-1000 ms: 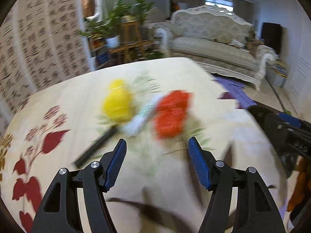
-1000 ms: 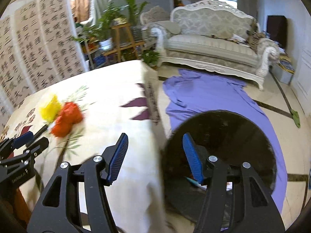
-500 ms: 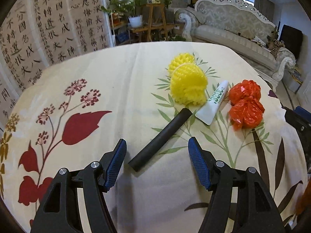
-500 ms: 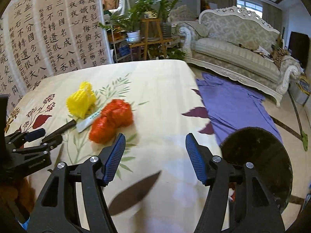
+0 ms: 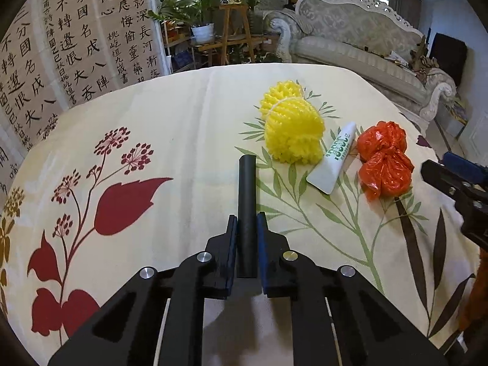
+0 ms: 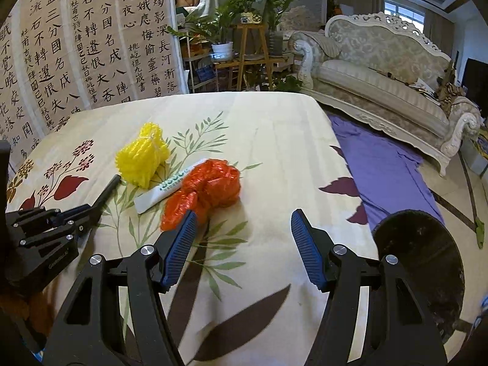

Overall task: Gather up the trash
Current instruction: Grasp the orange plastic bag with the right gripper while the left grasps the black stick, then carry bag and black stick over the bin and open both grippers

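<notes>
The left gripper has its fingers clamped on the near end of the black tube. In the left wrist view the tube's long axis runs straight up the frame from between the pads, in line with the fingers, so most of its length sticks out ahead of the grip towards the yellow foam net. It seems to lie on the flowered cloth of the desk, not yet lifted.

The right gripper has its fingers spread apart with nothing between them. The orange plastic bag lies just up and to the left of its left finger, partly behind that fingertip in the right wrist view. The white tube lies slanted, touching the bag's left side and next to the foam net. The right hand is plainly the nearer one to the bag.

The round black bin stands off the desk's edge at the lower right of that view. By my reading the tube must travel rightwards across the desk to reach it, and its overhanging end has to clear the net and the bag.
</notes>
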Demonstrator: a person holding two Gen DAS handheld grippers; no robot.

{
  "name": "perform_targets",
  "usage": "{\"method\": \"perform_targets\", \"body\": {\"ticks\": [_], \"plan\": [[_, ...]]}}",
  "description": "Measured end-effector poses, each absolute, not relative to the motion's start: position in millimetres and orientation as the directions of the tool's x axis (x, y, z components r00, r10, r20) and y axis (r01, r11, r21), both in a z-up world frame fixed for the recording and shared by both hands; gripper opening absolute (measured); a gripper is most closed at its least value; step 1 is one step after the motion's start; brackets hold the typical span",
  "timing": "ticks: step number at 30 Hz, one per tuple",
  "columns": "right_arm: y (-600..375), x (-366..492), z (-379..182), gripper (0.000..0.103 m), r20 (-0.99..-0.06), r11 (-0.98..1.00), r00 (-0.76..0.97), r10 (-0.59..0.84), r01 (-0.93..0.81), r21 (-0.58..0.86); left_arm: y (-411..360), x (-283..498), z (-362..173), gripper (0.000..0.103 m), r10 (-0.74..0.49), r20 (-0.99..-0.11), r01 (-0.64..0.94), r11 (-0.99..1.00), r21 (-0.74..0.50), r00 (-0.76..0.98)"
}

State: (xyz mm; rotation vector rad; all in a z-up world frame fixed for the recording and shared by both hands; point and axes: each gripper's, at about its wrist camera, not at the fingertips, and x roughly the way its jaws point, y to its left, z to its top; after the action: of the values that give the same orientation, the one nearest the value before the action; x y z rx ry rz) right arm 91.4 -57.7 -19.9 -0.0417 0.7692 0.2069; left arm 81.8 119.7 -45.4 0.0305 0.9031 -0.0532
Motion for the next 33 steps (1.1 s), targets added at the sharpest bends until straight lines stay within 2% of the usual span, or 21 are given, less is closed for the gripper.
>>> {"method": "perform_targets", "body": {"ticks": [11, 21, 22, 23, 25, 33], "plan": [[-30.3, 116.2, -18.2, 0.064, -0.699, 0.969, 0.680, 0.222, -0.231, 0.083, 127.1, 82.9, -45.4, 0.014, -0.032, -0.775, 0.021, 0.999, -0.024, 0.631], [-21.4, 136.6, -41.3, 0.064, -0.762, 0.977, 0.622, 0.179, -0.202, 0.066, 138.2, 83.7, -45.7, 0.014, -0.041, -0.769, -0.011, 0.998, -0.063, 0.638], [-21.9, 135.3, -42.7, 0.060, -0.764, 0.977, 0.619, 0.182, -0.203, 0.067, 137.3, 82.7, -46.1, 0.014, -0.041, -0.768, -0.011, 0.998, -0.062, 0.639], [-22.7, 133.6, -43.5, 0.047, -0.764, 0.976, 0.618, 0.187, -0.207, 0.072, 137.1, 82.5, -46.2, 0.014, -0.041, -0.768, -0.011, 0.998, -0.062, 0.639], [-23.2, 132.0, -45.7, 0.030, -0.770, 0.970, 0.602, 0.210, -0.226, 0.088, 137.3, 82.3, -46.3, 0.014, -0.042, -0.768, -0.012, 0.998, -0.065, 0.639], [-21.3, 115.6, -44.0, 0.028, -0.763, 0.964, 0.609, 0.217, -0.259, 0.067, 140.2, 82.7, -45.5, 0.014, -0.042, -0.766, -0.021, 0.997, -0.073, 0.641]]}}
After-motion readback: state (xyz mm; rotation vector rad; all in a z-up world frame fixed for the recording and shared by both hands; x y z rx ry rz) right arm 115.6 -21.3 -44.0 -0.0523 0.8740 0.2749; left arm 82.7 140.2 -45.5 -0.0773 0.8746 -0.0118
